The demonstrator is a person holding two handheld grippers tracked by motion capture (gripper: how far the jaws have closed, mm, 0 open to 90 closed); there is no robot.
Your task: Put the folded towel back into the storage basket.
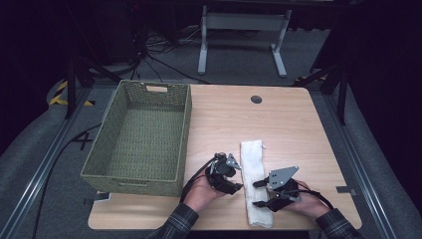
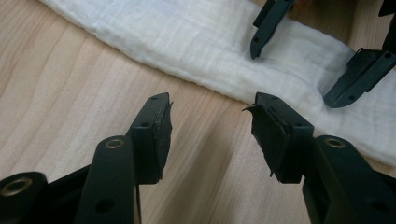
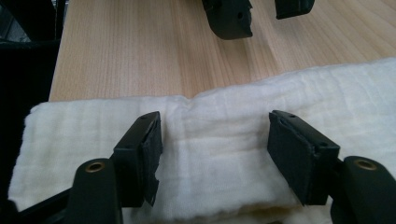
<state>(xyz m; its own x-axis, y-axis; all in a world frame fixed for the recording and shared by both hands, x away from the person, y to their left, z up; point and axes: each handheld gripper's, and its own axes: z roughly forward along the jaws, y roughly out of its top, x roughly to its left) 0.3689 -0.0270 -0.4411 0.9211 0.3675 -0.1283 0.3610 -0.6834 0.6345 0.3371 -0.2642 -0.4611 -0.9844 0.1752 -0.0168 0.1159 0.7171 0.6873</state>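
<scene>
A long white folded towel lies lengthwise on the wooden table, near its front edge. My left gripper sits just left of the towel, open, with its jaws over bare wood and the towel's edge just beyond them. My right gripper is open over the towel's near half, its jaws pointing left. In the right gripper view the jaws straddle the towel with nothing pinched between them. Each gripper shows in the other's view: the right gripper and the left gripper.
A large green woven basket with nothing in it takes up the table's left side, close to my left hand. A round cable hole sits at the table's back. Bare wood lies right of and behind the towel. A desk frame stands on the floor beyond.
</scene>
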